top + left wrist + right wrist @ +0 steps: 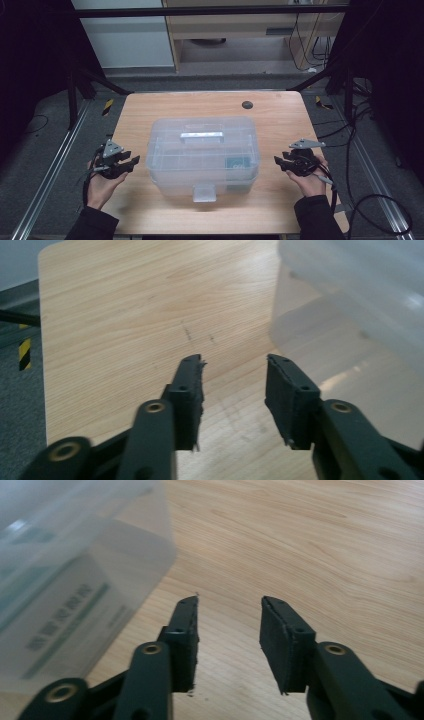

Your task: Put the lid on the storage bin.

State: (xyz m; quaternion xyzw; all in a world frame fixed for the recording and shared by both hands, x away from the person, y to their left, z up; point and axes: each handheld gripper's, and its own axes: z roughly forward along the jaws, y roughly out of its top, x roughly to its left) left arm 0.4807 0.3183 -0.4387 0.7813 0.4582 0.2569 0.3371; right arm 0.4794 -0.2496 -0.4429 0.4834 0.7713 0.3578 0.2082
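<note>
The clear plastic box (202, 154) sat pretty much dead centre on the tabletop (150, 107), lid on, carry handle (201, 136) flat on top and a latch tab (204, 192) on the near side. It looked light and stiff but slick, with thin walls that'd probably flex if squeezed, so I'd have gone for the handle or the latch. A small printed carton (60, 625) was inside.

Left of the box, the left hand-held gripper (126, 158) was partly open, nothing between its jaws. Right of the box, the right hand-held gripper (280, 163) was the same.

The pale wood looked smooth. Beyond the box, the room was dim, with grey carpet (45, 130) and cables.
</note>
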